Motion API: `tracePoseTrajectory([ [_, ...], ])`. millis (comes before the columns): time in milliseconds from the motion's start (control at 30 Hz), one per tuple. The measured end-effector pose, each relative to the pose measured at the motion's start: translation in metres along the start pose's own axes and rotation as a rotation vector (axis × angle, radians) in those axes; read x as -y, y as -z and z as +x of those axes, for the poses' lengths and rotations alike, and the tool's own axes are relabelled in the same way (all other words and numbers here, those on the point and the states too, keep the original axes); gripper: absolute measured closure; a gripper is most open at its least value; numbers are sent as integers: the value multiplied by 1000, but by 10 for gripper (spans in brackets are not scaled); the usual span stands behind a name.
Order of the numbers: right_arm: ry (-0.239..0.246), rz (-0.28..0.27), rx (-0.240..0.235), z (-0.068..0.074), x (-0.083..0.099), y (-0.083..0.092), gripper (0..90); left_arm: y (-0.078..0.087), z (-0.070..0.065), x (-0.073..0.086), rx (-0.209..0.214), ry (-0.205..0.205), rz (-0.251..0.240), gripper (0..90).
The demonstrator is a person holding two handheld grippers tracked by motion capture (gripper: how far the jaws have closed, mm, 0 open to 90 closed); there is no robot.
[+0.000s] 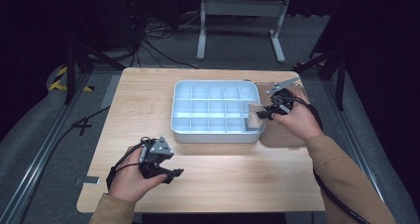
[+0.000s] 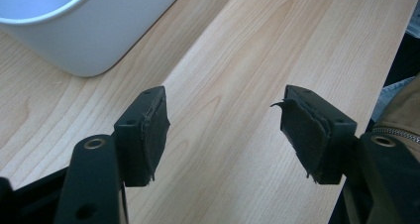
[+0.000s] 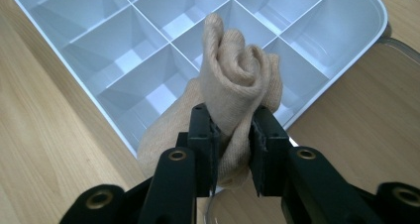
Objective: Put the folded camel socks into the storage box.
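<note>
The right gripper view shows the right gripper (image 3: 232, 149) clamped on a rolled beige sock (image 3: 237, 80), with both black pads pressing the cloth from the sides and the roll standing up above them. The sock hangs over the near corner of a white divided tray (image 3: 346, 45), above the compartments at that edge, and part of it seems to hang down outside the rim. In the high view the same gripper (image 1: 262, 114) is at the right end of the tray (image 1: 215, 135), and the tray rests on a wooden table (image 1: 208, 184). The left gripper (image 1: 171, 174) rests low over the table in front of the tray, its jaws wide apart with nothing between them. I judge that the step in hand is placing the sock into one compartment. The next move calls for bringing the roll fully above one cell, lowering it between the thin walls, and only then letting the jaws go apart. I can read no brand, label or writing anywhere.
</note>
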State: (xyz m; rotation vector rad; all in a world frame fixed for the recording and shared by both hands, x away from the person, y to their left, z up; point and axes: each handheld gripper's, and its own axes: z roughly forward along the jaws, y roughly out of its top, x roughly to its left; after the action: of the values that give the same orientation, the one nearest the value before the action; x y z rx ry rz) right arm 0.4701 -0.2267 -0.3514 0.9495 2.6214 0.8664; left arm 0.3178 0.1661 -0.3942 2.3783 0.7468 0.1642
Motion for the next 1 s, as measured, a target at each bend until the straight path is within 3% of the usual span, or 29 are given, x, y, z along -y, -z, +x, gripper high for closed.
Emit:
tracePoseTrajectory([
  [267, 34, 109, 75, 6, -8, -9, 742, -1, 0, -1, 7, 11, -3, 357],
  [533, 54, 172, 77, 12, -11, -23, 742, 1, 1, 2, -4, 3, -8, 352],
  [867, 94, 334, 75, 21, -9, -54, 746, 5, 1, 7, -12, 14, -2, 348],
  [1000, 87, 367, 72, 21, -5, -64, 751, 3, 0, 7, -5, 15, -6, 347],
])
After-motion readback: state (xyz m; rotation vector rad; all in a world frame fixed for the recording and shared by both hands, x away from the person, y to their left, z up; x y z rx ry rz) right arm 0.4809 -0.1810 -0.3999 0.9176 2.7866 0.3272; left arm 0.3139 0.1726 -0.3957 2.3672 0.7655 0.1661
